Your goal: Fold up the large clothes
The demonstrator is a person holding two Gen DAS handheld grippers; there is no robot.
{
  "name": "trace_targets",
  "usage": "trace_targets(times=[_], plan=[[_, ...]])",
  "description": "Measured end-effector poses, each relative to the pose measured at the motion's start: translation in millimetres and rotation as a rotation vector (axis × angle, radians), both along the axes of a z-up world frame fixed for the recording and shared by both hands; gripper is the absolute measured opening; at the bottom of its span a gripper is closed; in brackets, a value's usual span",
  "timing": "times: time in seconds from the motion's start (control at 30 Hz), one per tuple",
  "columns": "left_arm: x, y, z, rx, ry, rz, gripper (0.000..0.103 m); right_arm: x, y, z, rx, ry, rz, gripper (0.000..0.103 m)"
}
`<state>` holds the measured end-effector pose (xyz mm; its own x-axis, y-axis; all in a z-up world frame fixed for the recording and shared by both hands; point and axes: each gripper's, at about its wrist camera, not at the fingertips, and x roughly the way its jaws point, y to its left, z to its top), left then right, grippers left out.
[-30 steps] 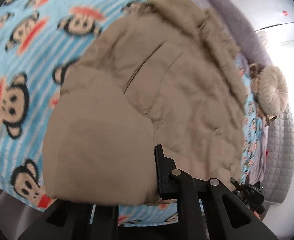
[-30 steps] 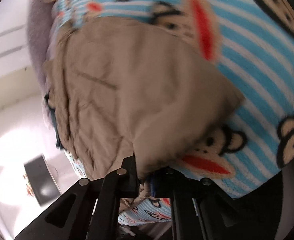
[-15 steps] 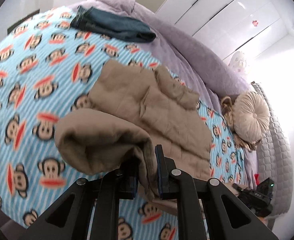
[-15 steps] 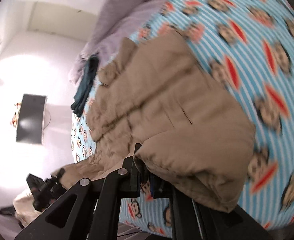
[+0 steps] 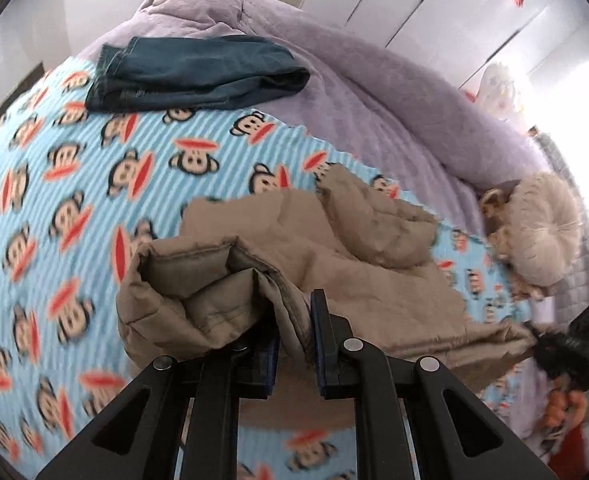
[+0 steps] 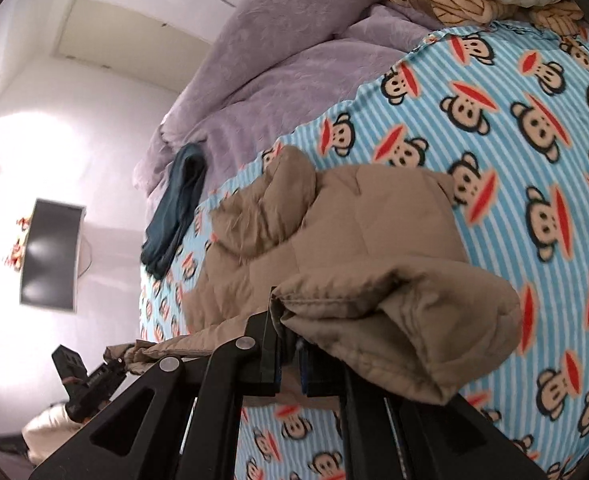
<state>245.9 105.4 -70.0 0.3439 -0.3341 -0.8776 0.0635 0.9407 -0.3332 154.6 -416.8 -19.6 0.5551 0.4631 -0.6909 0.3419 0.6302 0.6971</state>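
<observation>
— Why was the coat (image 5: 334, 264) bunched up on the bed (image 5: 54, 184) like that?
— Each tool had pinched a bottom corner and lifted it, I'd guess to fold the hem up toward the collar. The left tool (image 5: 294, 344) was clenched on the cloth; so was the right tool (image 6: 288, 354).
— And what couldn't you see?
— The coat's near edge, hidden under the tools. The jeans (image 5: 190, 72) lay well apart, by the purple blanket (image 5: 394, 92).

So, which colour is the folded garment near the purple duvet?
Dark teal-blue folded garment, clearest in the left wrist view.
</observation>
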Motion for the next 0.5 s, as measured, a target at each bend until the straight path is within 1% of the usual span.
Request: trace_targets(times=[0.07, 0.13, 0.2, 0.3, 0.4, 0.5], plan=[[17, -6, -17, 0.039, 0.015, -0.013, 0.016, 21, 0, -11, -0.004, 0.015, -0.010, 0.007], [34, -13, -41, 0.077, 0.037, -0.006, 0.016, 43, 3, -29, -0.032, 0.048, -0.027, 0.007], [46, -18, -64, 0.107, 0.047, -0.006, 0.016, 63, 6, -51, -0.050, 0.084, -0.045, 0.007], [56, -30, -94, 0.161, 0.051, -0.022, 0.016, 82, 6, -82, -0.053, 0.113, -0.065, 0.007], [65, -35, -115, 0.163, 0.047, -0.026, 0.016, 95, 5, -111, -0.046, 0.141, -0.080, 0.007], [73, -35, -125, 0.150, 0.040, -0.028, 0.016, 103, 3, -135, -0.020, 0.154, -0.095, 0.007]])
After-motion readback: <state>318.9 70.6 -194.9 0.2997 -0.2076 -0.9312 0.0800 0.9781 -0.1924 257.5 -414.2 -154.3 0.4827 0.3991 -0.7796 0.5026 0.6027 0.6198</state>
